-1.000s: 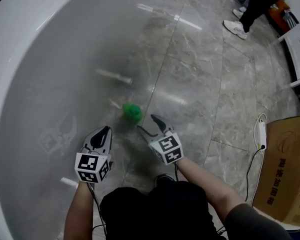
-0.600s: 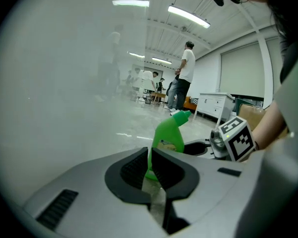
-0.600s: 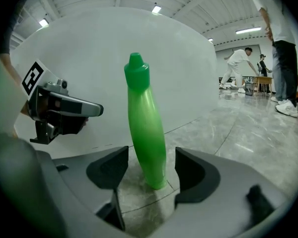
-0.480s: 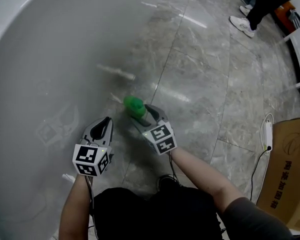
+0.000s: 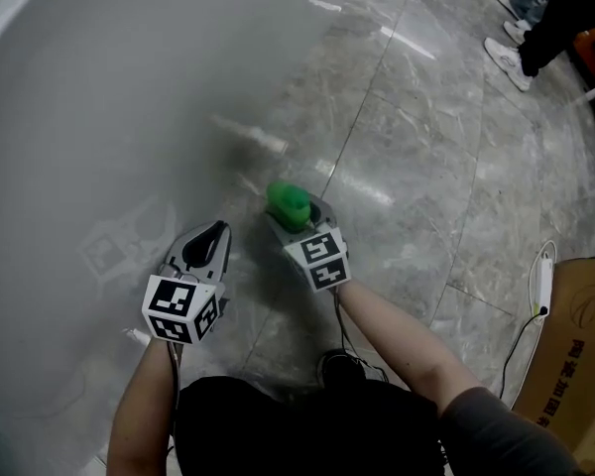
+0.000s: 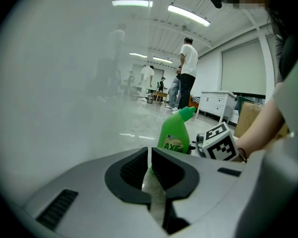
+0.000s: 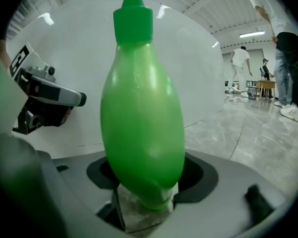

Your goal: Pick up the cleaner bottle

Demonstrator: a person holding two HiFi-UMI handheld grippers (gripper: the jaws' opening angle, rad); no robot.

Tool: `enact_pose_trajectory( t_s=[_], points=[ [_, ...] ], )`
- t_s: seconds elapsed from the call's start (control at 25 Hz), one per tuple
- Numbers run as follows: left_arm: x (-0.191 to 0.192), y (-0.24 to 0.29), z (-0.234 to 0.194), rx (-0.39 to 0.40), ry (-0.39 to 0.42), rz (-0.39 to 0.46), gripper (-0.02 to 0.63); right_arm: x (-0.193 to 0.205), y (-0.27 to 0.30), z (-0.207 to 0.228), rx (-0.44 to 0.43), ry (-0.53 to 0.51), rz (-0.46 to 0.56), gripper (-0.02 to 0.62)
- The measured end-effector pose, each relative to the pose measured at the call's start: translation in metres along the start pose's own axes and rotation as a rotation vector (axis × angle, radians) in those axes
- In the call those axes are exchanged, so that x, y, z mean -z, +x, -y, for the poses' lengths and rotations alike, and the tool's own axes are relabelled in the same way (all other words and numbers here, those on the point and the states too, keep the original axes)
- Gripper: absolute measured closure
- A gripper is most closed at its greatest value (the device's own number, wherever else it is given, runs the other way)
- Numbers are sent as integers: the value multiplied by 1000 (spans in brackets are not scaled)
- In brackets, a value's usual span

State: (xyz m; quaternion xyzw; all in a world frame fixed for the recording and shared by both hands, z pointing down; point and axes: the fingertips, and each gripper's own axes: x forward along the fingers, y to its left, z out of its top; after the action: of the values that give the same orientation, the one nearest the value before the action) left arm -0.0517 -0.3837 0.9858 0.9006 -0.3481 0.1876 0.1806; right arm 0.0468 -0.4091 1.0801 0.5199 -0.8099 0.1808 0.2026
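Grip looked made: the right gripper [image 5: 305,218] was clamped on the green cleaner bottle [image 5: 289,204], jaws pressed against its lower body, with the bottle upright between them near the curved white wall [image 5: 99,117]. What remained, by my judgement, was a clear lift above the grey tiled floor [image 5: 426,167]. The left gripper [image 5: 208,241] hung just beside it, jaws together on nothing. The bottle's base was hidden in every view, so contact with the floor could not be told.

Bright green cleaner bottle [image 5: 289,204], plastic with a matching cap on an angled neck and an "AXE" label on its front, stands upright in my right tool [image 5: 302,216], jaws clamped low on its rounded body.
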Motion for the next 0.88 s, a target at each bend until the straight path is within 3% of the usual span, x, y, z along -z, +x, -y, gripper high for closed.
enact_pose_trajectory(
  t_s=[0.24,0.4,0.56,0.72,0.88],
  points=[
    [-1,-1,8,22,19,0,574,0,9,-6,-17,-31,11,319],
    [3,1,10,36,23,-11,574,0,11,-2,24,-49,20,321],
    [5,0,10,42,30,-14,574,-1,14,0,54,-96,13,377],
    [5,-6,11,46,44,-25,574,-5,13,1,18,-54,16,387],
    [7,-7,7,41,34,-31,574,-6,15,10,-8,51,20,391]
  ],
)
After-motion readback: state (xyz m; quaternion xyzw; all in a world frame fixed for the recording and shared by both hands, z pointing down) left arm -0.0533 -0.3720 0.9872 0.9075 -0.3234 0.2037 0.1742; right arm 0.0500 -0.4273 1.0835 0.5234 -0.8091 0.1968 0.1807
